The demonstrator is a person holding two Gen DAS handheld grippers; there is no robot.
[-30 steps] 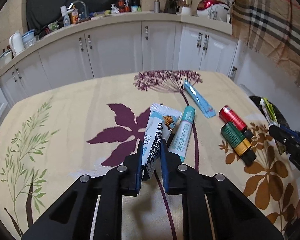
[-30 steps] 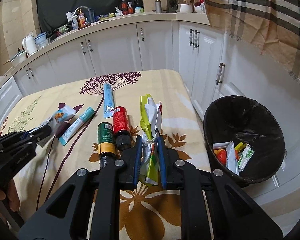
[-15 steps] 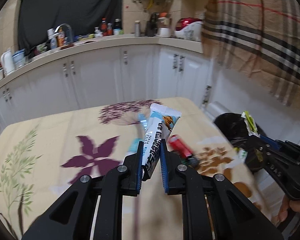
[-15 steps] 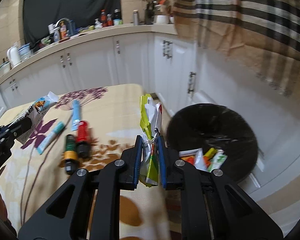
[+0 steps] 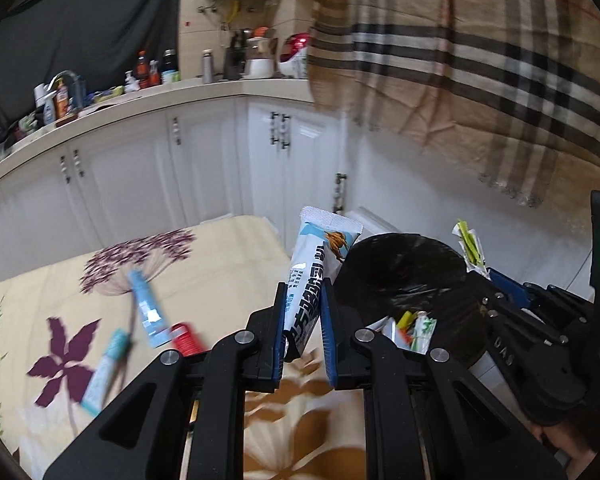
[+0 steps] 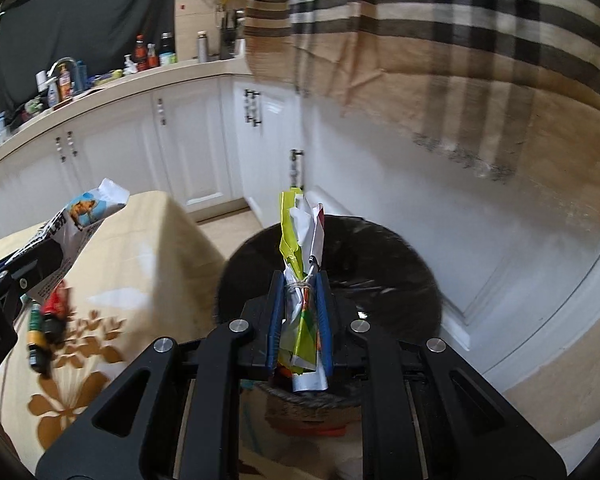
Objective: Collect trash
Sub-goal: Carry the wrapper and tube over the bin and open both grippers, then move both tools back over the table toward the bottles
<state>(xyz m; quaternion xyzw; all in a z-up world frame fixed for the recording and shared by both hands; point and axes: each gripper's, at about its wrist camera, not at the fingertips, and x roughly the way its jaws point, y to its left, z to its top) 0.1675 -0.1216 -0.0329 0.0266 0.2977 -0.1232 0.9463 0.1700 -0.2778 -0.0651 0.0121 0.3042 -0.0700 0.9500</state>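
On the floral tablecloth [image 5: 228, 264], tubes & cans lie blurred. Left gripper [image 5: 303, 320] clamps a blue-white wrapper [image 5: 316, 264] beside the black bin [image 6: 380, 264]; right gripper [image 6: 300, 312], tilted down, pinches a yellow-green wrapper bundle [image 6: 296, 240] over it.

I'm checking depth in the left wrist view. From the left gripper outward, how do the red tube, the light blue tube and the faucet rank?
1. Red tube, on the table just left of the left gripper.
2. Light blue tube, farther up the table.
3. Faucet, on the far counter, upper left.

black grippers [image 5: 303, 322], blue-lined fingers [image 5: 279, 328], silver screws.
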